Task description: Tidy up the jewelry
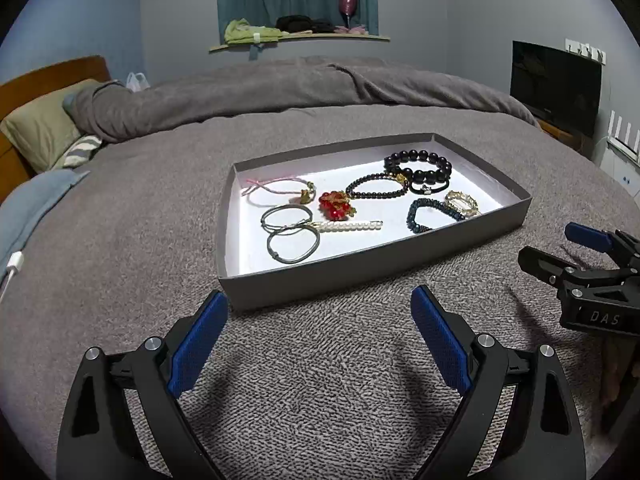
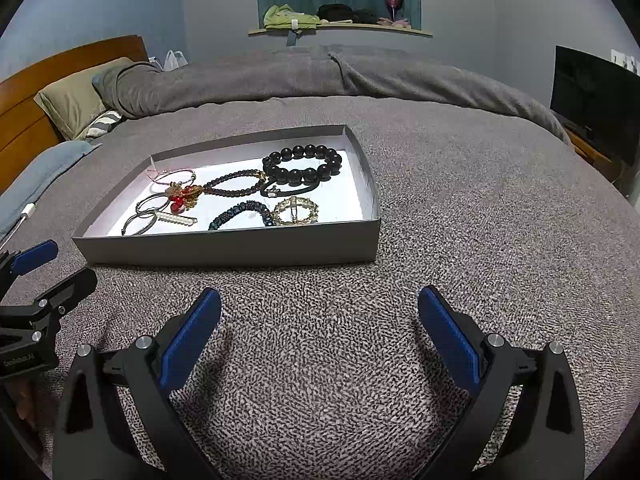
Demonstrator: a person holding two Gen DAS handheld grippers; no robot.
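**Jewelry tray ahead of two wide, empty grippers**

In the left wrist view, the shallow grey cardboard tray with a white floor lay on the grey textured bedspread, just beyond the fingertips and a little right of centre. Inside it sat a large black bead bracelet at the far right, a small dark bead bracelet beside it, a red bead cluster ornament near the middle, a pink cord bracelet at the far left, two grey wire bangles toward the near left, a white pearl bar clip touching them, a dark blue braided bracelet and a gold link bracelet at the near right. The left gripper stood spread wide, its blue-padded fingers holding nothing and touching nothing. The right gripper showed at the right edge, short of the tray, its fingers parted.

In the right wrist view, the tray lay ahead and left of centre, its near wall just past the fingertips. The right gripper was also spread wide and empty over the bedspread. The left gripper appeared at the left edge, fingers apart, beside the tray's near left corner.
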